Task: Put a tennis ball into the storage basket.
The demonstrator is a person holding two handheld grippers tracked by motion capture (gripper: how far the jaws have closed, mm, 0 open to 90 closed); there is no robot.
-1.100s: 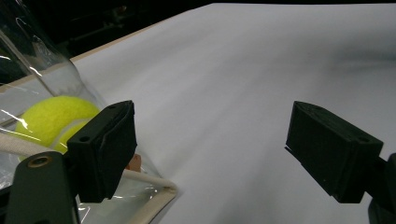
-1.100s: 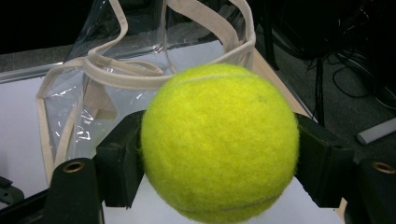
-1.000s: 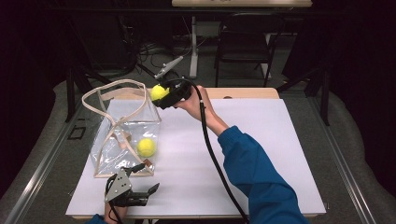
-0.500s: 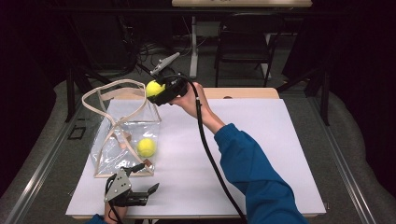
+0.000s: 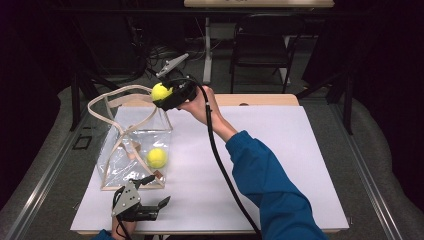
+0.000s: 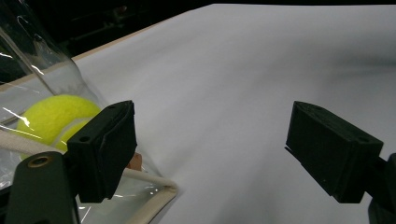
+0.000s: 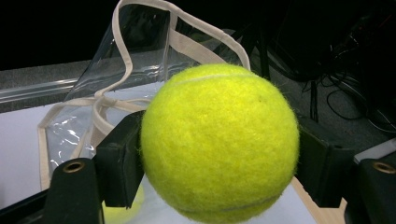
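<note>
- Two tennis balls are in sight. One tennis ball [image 5: 160,92] sits clamped in the right tongs [image 5: 162,95], held in the air above the far rim of the bag; the right gripper view shows a black jaw pressed against each side of it.
- The second tennis ball [image 5: 156,157] lies inside the one clear plastic bag [image 5: 125,150], low down near its near right corner.
- The bag stands on the left part of the desk [image 5: 280,165], its mouth open and its cream handles [image 5: 120,92] looping up at the far side.
- There are two tongs. The left tongs [image 5: 161,189] rest at the near left of the desk, just beside the bag's near right corner, jaws spread wide with nothing between them; in the left gripper view one jaw sits close against the bag's cream-trimmed edge.
- One blue sleeve [image 5: 270,190] reaches from the near right toward the right tongs, and one black cable [image 5: 220,160] trails back along it.
- One white sheet covers the desk top.
</note>
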